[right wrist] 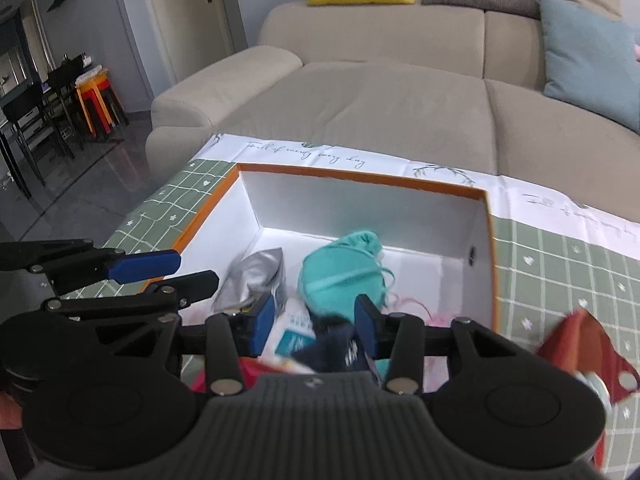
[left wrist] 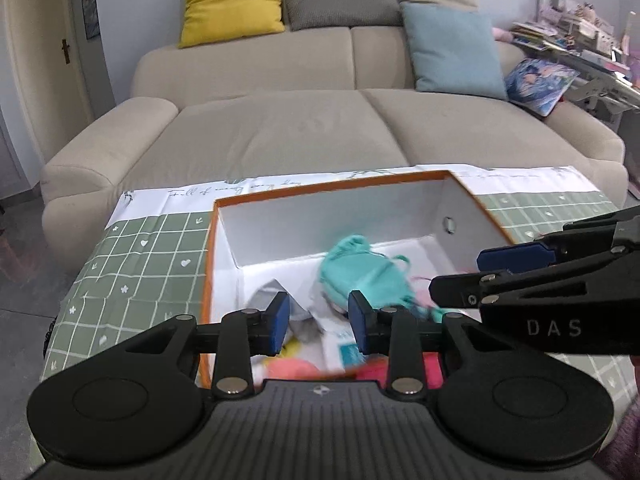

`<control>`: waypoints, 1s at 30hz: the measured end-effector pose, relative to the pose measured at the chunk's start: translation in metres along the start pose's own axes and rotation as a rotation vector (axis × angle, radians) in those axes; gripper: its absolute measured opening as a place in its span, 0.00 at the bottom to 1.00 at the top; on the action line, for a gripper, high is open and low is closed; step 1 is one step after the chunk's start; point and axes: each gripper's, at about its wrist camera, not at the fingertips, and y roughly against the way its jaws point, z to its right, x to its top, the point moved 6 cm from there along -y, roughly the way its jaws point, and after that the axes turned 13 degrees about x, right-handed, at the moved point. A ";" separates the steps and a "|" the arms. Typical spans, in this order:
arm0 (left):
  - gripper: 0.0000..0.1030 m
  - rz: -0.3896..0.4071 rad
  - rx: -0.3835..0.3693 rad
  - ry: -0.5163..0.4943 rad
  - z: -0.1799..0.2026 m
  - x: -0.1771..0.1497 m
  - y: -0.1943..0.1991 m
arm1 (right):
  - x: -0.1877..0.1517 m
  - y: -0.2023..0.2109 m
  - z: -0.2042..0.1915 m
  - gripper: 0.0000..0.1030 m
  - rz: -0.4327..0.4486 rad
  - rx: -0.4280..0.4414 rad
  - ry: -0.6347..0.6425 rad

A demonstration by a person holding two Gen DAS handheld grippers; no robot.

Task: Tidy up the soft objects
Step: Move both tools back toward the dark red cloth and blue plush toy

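Two tools over one orange-rimmed box (left wrist: 476, 196) on the bench (left wrist: 132, 256).
Left tool (left wrist: 319, 318) and right tool (right wrist: 315, 325) both stand part open, pads gripping nothing. Inside the box, centre frame: one teal pouch (right wrist: 340, 268), one silver pouch (right wrist: 256, 276). Only the right wrist view shows one red cloth (right wrist: 576, 340) at lower right and the dark fabric (right wrist: 332, 348) under its pads.

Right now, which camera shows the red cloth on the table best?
Only the right wrist view shows the red cloth: it lies on the green checked tablecloth, right of the box, blurred at the frame edge. The left wrist view shows none of it.
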 end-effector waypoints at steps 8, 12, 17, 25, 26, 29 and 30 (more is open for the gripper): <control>0.37 0.038 -0.072 -0.005 0.029 -0.033 0.050 | -0.047 0.066 -0.005 0.44 0.056 -0.035 0.014; 0.37 0.031 -0.107 0.006 0.042 -0.049 0.065 | -0.075 0.086 -0.004 0.44 0.047 -0.041 -0.003; 0.37 0.027 -0.140 -0.005 0.059 -0.065 0.080 | -0.112 0.106 0.008 0.45 0.025 -0.064 -0.052; 0.40 0.001 -0.188 -0.068 0.093 -0.082 0.094 | -0.150 0.133 0.034 0.48 0.018 -0.120 -0.125; 0.40 0.000 -0.193 -0.079 0.098 -0.083 0.095 | -0.154 0.135 0.037 0.49 0.019 -0.127 -0.131; 0.41 -0.003 -0.212 -0.100 0.114 -0.084 0.099 | -0.163 0.142 0.048 0.49 0.019 -0.146 -0.156; 0.41 -0.006 -0.221 -0.102 0.119 -0.083 0.100 | -0.166 0.145 0.052 0.49 0.021 -0.152 -0.168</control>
